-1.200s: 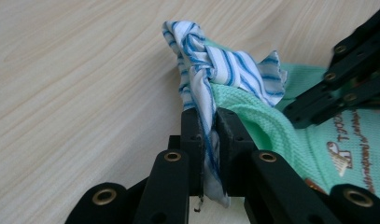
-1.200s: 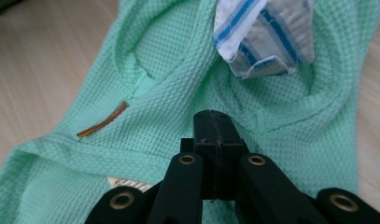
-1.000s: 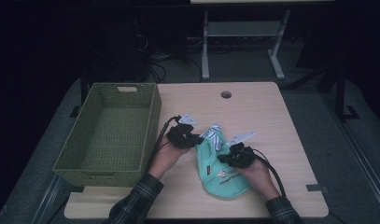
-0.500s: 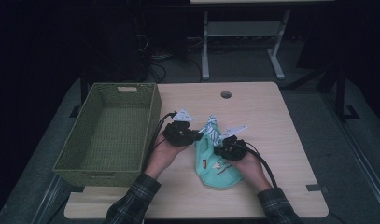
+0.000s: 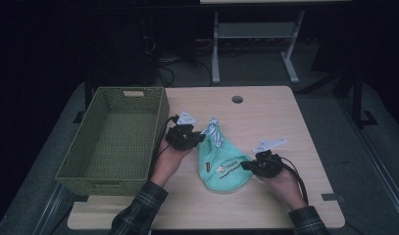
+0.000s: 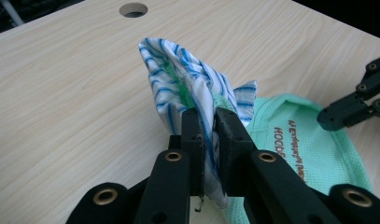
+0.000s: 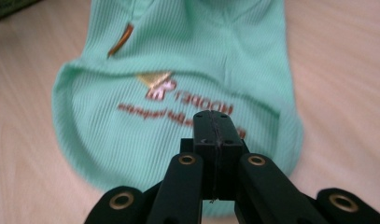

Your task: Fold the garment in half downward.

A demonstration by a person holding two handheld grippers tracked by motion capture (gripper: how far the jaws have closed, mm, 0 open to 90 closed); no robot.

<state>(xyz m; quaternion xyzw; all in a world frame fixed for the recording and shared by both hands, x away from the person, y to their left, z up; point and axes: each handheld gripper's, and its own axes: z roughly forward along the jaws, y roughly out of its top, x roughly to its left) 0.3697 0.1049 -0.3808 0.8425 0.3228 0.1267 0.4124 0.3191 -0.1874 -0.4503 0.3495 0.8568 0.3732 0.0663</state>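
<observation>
Two hand-held grippers: both working over one mint-green garment (image 5: 224,164) lying near the front of the table.
Table (image 5: 265,117): pale wood grain, a round cable hole (image 5: 237,99) at the far edge.
Room: dark, a white metal stand (image 5: 251,46) and loose cables behind.
Beside it: a green woven basket (image 5: 113,139) on the left end, nothing inside it, just beside the left hand.
Left hand-held gripper (image 6: 208,128): clenched on the garment's blue-striped white lining (image 6: 187,84), pulled up into a peak.
Right hand-held gripper (image 7: 214,123): jaws pressed together with nothing between them, hovering over the garment's near hem.
Writing: an orange-red printed logo (image 7: 178,100), blurred; looks like "HOOPET".
</observation>
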